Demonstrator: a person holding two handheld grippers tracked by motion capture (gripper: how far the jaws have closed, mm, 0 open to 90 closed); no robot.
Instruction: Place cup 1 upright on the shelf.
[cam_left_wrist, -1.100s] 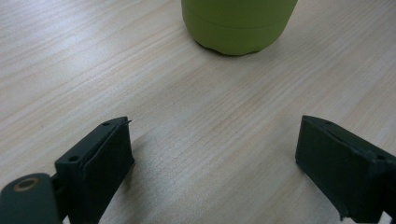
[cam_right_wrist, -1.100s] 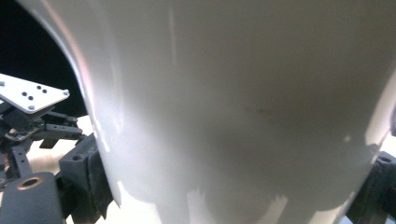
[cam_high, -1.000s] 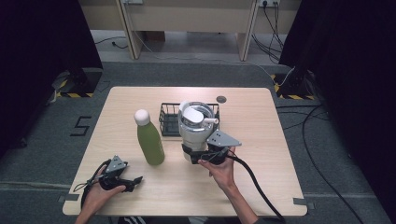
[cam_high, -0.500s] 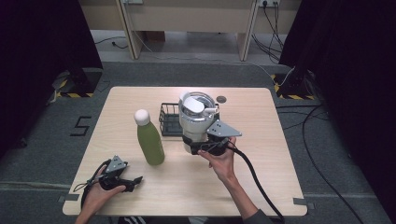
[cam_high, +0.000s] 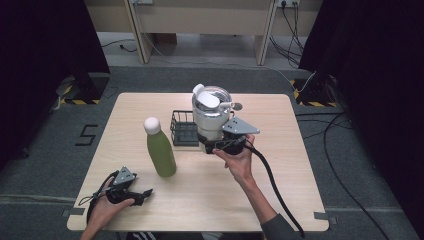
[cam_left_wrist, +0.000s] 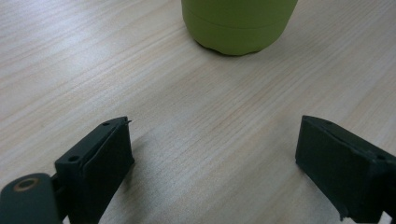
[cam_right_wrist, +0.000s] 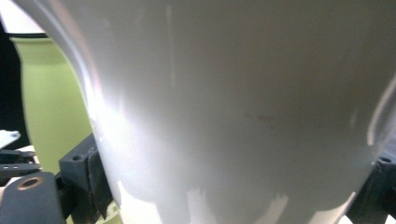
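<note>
Gripping the white jug (cam_high: 212, 117) low on its body, the right tongs (cam_high: 223, 145) are clamped on it just beside the black wire basket (cam_high: 183, 129), on the basket's right, with the jug's base at or just over the basket's near-right corner. The jug is wide and tall, and the hold sits near its foot, so the weight stands high above the jaws; I judge that a quick swing or a slack squeeze could let it tip or slide out. In the right gripper view the smooth, glossy wall of the white jug (cam_right_wrist: 243, 107) bulges between the two black pads, which gives them little to bite on. A further risk is the basket's rim: if the jug moves across too low, its foot may catch the wire and drag the basket over the desk (cam_high: 300, 165). The green bottle (cam_high: 159, 146) stands left of the basket and near it, so a shoved basket could knock it.

The left tongs (cam_high: 141, 193) rest on the desk well in front of the basket, jaws wide apart and empty; their own view shows the green bottle's base (cam_left_wrist: 238, 25) ahead.

Whether the jug's foot touches the desk or hangs clear is hidden by the gripper and hand. The jug's contents cannot be made out, nor whether its lid (cam_high: 210, 99) is latched.
</note>
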